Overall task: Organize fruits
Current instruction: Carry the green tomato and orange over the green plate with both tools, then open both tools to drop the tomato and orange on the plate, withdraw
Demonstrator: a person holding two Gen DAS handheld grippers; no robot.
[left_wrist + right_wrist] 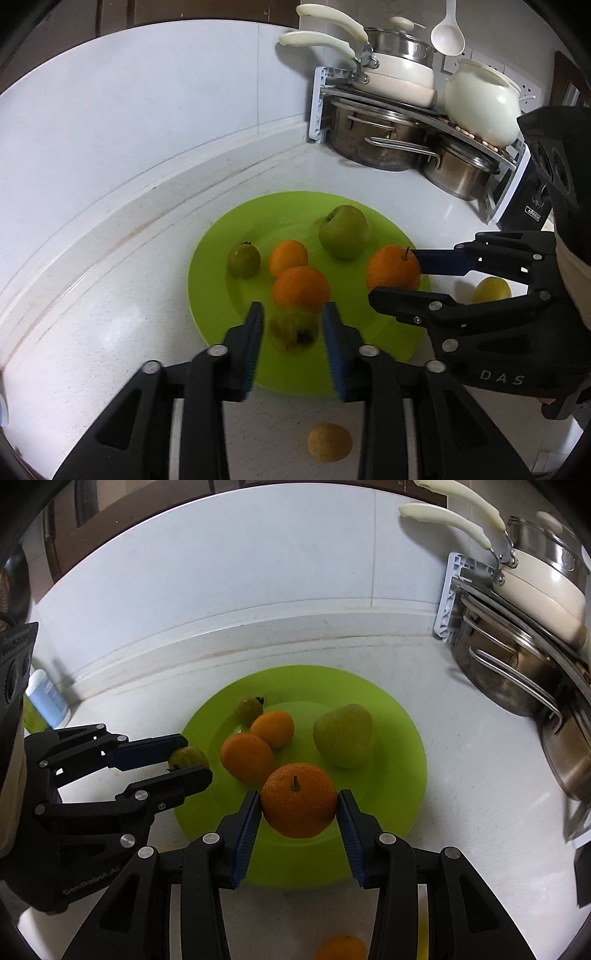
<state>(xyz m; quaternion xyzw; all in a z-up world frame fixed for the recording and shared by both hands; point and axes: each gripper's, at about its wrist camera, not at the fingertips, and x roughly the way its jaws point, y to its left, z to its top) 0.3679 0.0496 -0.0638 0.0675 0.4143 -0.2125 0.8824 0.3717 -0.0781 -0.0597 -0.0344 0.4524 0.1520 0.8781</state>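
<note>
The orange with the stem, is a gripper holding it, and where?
Yes. The right gripper holds the orange by its two sides, stem up, over the green plate.

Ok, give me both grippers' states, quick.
Left gripper: open, a small green fruit loose between its jaws.
Right gripper: shut on an orange.
</note>
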